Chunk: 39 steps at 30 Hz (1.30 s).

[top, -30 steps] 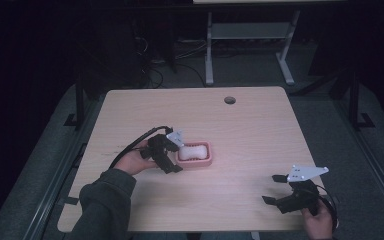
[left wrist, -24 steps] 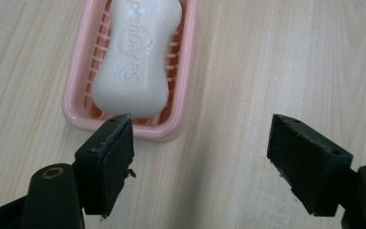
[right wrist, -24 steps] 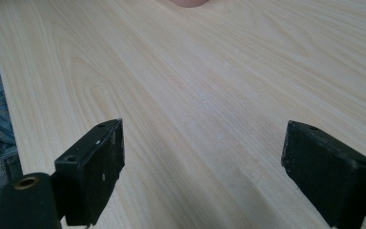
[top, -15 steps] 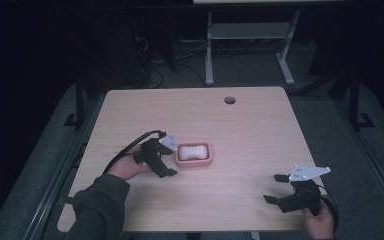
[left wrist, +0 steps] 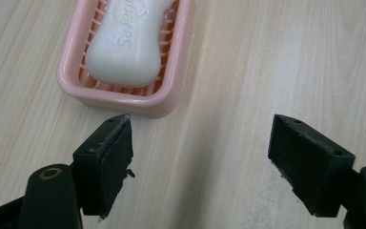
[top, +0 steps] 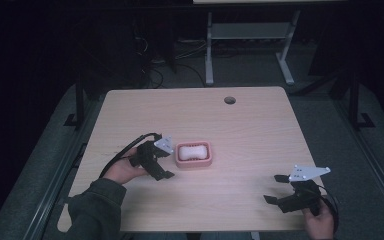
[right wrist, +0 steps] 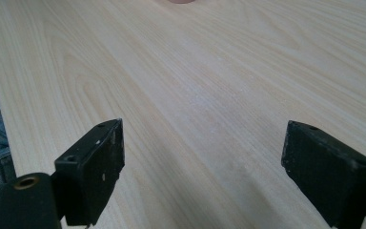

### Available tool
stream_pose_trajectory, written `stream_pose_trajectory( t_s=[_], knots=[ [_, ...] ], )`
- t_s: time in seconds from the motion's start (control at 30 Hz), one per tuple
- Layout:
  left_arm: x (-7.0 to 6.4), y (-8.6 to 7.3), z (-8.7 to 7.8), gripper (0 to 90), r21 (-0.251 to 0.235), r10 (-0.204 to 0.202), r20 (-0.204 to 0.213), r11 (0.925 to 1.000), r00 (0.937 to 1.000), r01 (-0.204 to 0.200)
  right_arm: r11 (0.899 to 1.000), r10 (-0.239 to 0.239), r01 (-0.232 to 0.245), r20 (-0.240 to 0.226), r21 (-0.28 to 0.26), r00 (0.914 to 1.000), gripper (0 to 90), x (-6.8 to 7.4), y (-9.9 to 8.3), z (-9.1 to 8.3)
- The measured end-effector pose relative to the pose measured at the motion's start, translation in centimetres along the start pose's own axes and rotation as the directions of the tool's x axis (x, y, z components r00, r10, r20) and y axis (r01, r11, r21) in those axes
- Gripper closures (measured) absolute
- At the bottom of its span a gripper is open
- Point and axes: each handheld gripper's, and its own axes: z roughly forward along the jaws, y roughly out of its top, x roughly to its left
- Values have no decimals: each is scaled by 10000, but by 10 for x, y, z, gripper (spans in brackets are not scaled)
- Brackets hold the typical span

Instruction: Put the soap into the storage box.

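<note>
A pink soap dish [top: 194, 155] sits on the pale wooden desk [top: 250, 130], left of the middle and nearer the person's edge. It is a low rectangular tray with rounded corners and a thick, smooth rim; its floor is slatted, the ribs showing along the inner edge in the left gripper view [left wrist: 124, 93]. It rests flat on the desk.

In the dish lies a white bar of soap [top: 192, 151]. The bar [left wrist: 124, 45] is oblong and waisted, wider at its ends, with rounded edges and embossed lettering on its upper face. It lies flat along the dish's length, filling most of the inside, its surface slightly glossy.
</note>
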Motion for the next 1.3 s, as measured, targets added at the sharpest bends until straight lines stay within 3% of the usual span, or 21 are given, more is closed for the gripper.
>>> stream_pose_trajectory(
  t_s=[0.63,1.3],
  knots=[
    [-11,-16,-2,223,-38,-175,-109,9998,9998,175,9999,-9,9,32,126,10000,142,1,-1,0],
    [-23,-40,-9,225,-291,-667,-412,9974,9969,655,9997,-45,44,75,222,10000,141,0,-1,2]
  ],
)
